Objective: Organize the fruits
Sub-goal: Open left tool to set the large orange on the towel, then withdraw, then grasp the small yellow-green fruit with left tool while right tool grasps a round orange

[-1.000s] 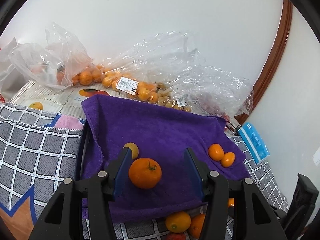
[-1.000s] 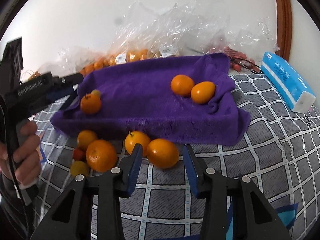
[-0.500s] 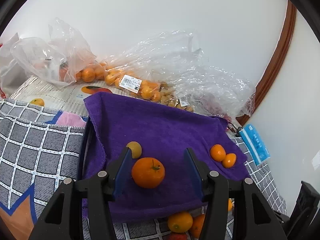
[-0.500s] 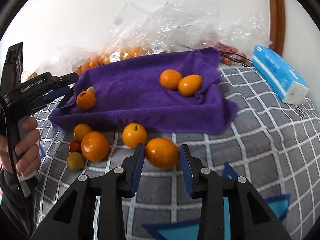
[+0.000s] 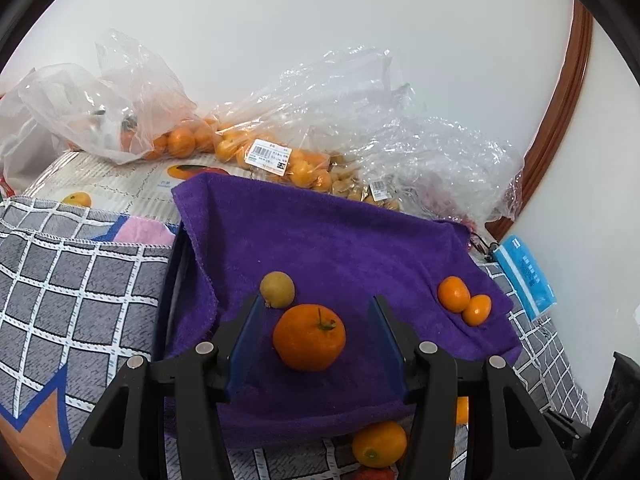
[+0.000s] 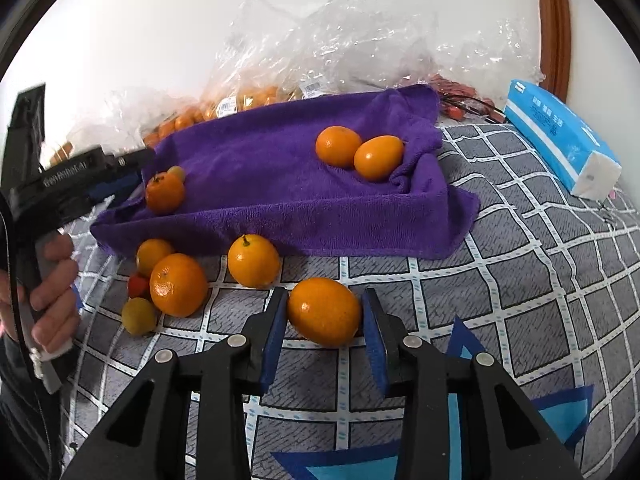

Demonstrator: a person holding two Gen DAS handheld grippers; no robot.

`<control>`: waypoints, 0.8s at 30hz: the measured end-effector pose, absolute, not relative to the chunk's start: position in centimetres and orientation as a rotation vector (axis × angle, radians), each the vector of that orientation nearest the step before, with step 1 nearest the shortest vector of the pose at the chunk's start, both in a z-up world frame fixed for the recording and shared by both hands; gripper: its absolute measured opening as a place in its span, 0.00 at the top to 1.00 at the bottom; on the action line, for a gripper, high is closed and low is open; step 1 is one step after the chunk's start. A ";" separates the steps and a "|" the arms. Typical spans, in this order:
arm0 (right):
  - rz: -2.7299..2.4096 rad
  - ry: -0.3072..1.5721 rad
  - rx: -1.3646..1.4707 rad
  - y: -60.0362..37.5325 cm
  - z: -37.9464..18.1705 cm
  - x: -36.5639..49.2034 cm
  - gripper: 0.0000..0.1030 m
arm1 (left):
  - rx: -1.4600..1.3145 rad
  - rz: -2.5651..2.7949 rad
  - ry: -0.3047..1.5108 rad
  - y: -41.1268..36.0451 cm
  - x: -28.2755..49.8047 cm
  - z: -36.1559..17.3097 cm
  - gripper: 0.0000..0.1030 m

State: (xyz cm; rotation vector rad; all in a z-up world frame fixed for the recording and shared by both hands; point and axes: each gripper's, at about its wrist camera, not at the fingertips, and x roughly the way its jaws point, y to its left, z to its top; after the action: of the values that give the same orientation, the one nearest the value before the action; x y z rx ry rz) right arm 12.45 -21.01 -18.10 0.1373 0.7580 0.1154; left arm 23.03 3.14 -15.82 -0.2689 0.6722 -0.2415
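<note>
A purple towel (image 5: 340, 248) covers a tray (image 6: 280, 184). On it lie a stemmed tangerine (image 5: 309, 337), a small yellow-brown fruit (image 5: 277, 289) and two small oranges (image 5: 453, 293) at the right. My left gripper (image 5: 316, 312) is open, with the tangerine lying free between its fingers. My right gripper (image 6: 324, 304) is shut on an oval orange (image 6: 324, 311) over the checked cloth. Loose fruit lies in front of the towel: a round orange (image 6: 253, 261), a bigger one (image 6: 178, 285), a small yellow one (image 6: 139, 315).
Clear plastic bags of oranges (image 5: 280, 152) lie against the white wall behind the towel. A blue tissue pack (image 6: 560, 140) lies at the right. The grey checked cloth (image 6: 520, 280) covers the surface. A brown wooden frame (image 5: 560, 120) stands at the far right.
My right gripper has closed its fingers onto the oval orange and drawn back from the towel. My left gripper has pulled back slightly, leaving the tangerine on the towel.
</note>
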 end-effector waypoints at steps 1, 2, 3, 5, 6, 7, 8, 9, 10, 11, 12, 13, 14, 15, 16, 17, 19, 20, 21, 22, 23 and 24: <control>0.115 0.746 0.156 -21.3 -18.0 12.2 0.64 | -0.263 -0.243 0.669 3.0 23.0 -15.8 0.50; 0.117 0.737 0.170 -21.6 -17.9 12.2 0.64 | -0.253 -0.244 0.663 2.9 22.8 -15.8 0.50; 0.118 0.720 0.191 -22.0 -17.7 11.9 0.64 | -0.243 -0.242 0.655 2.7 22.7 -15.8 0.50; 0.110 0.704 0.208 -22.2 -17.5 11.7 0.64 | -0.229 -0.241 0.647 2.4 22.5 -15.7 0.50; 0.103 0.702 0.209 -22.3 -17.5 11.7 0.64 | -0.224 -0.239 0.643 2.3 22.4 -15.6 0.50; 0.095 0.700 0.208 -22.3 -17.4 11.7 0.64 | -0.219 -0.234 0.640 2.3 22.3 -15.5 0.50; 0.093 0.700 0.208 -22.3 -17.4 11.7 0.64 | -0.222 -0.228 0.634 2.3 22.1 -15.2 0.50; 0.096 0.702 0.211 -22.3 -17.4 11.7 0.64 | -0.227 -0.226 0.622 2.4 21.8 -14.9 0.50; 0.099 0.704 0.214 -22.3 -17.5 11.8 0.64 | -0.228 -0.226 0.609 2.4 21.6 -14.5 0.50; 0.100 0.708 0.218 -22.4 -17.5 11.9 0.64 | -0.223 -0.221 0.611 2.3 21.3 -14.0 0.50; 0.100 0.709 0.220 -22.4 -17.5 11.9 0.64 | -0.227 -0.233 0.618 2.3 21.1 -13.5 0.50; 0.102 0.708 0.224 -22.4 -17.5 11.9 0.64 | -0.242 -0.257 0.623 2.3 20.7 -13.2 0.50; 0.103 0.706 0.227 -22.5 -17.5 11.9 0.64 | -0.259 -0.279 0.632 2.2 20.2 -12.9 0.50; 0.103 0.704 0.228 -22.5 -17.5 11.8 0.64 | -0.260 -0.295 0.647 2.1 19.7 -12.9 0.50; 0.102 0.704 0.228 -22.5 -17.5 11.7 0.64 | -0.248 -0.308 0.670 1.9 19.2 -13.1 0.50; 0.101 0.707 0.226 -22.6 -17.5 11.7 0.64 | -0.232 -0.312 0.693 1.7 18.7 -13.4 0.50; 0.101 0.713 0.223 -22.5 -17.6 11.6 0.64 | -0.212 -0.312 0.724 1.6 17.7 -14.2 0.50; 0.102 0.713 0.220 -22.4 -17.6 11.6 0.64 | -0.201 -0.313 0.747 1.5 17.1 -14.8 0.50; 0.104 0.712 0.219 -22.4 -17.6 11.7 0.64 | -0.199 -0.320 0.773 1.6 16.6 -15.4 0.50; 0.105 0.710 0.218 -22.4 -17.6 11.7 0.64 | -0.207 -0.331 0.796 1.6 16.2 -15.9 0.50; 0.107 0.709 0.219 -22.4 -17.6 11.7 0.64 | -0.218 -0.342 0.821 1.6 15.7 -16.5 0.50; 0.108 0.709 0.220 -22.4 -17.6 11.7 0.64 | -0.226 -0.351 0.846 1.5 15.2 -17.0 0.51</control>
State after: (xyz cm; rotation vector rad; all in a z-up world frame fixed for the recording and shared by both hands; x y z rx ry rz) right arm 11.72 -22.40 -17.59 0.2195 0.7092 0.1075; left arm 15.18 1.55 -16.99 -0.2256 0.8459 -0.3508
